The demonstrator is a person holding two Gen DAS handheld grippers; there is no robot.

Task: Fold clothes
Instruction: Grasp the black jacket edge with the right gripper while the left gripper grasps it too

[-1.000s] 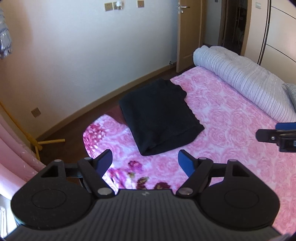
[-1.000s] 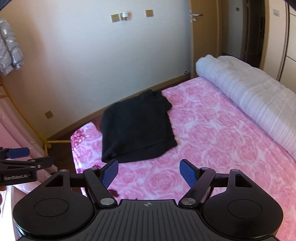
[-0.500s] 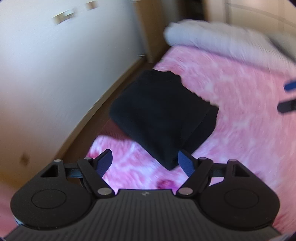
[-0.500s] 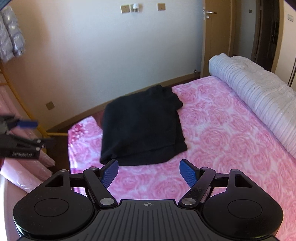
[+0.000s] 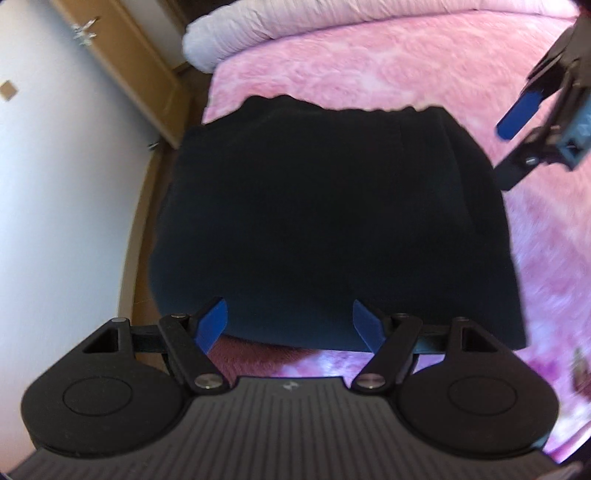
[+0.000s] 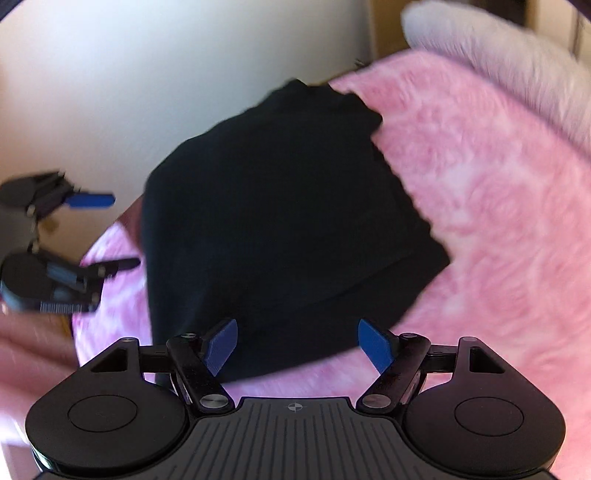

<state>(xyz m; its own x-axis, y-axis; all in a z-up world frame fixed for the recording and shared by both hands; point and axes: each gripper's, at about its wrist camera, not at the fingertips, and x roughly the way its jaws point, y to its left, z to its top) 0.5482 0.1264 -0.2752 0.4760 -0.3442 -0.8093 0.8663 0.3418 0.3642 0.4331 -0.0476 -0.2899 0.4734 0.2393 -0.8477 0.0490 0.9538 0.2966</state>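
Note:
A folded black garment [image 5: 325, 221] [image 6: 273, 221] lies on the pink rose-patterned bedspread [image 5: 424, 66] [image 6: 498, 206] at a corner of the bed. My left gripper [image 5: 291, 323] is open, its blue pads just over the garment's near edge, nothing between them. My right gripper [image 6: 297, 345] is open too, hovering at the garment's near edge. In the left wrist view the right gripper [image 5: 532, 110] appears at the upper right, beside the garment. The left gripper [image 6: 85, 229] shows at the left edge of the right wrist view. Both views are motion-blurred.
A rolled white striped quilt [image 5: 280, 26] [image 6: 509, 62] lies along the far side of the bed. A pale wall [image 5: 55, 184] and a wooden door [image 5: 122, 66] stand past the bed's edge, with dark floor in the gap.
Both grippers have swung down and closer to the black garment, which now fills each view. The left one has also turned, now facing the garment square on. Both stay open.

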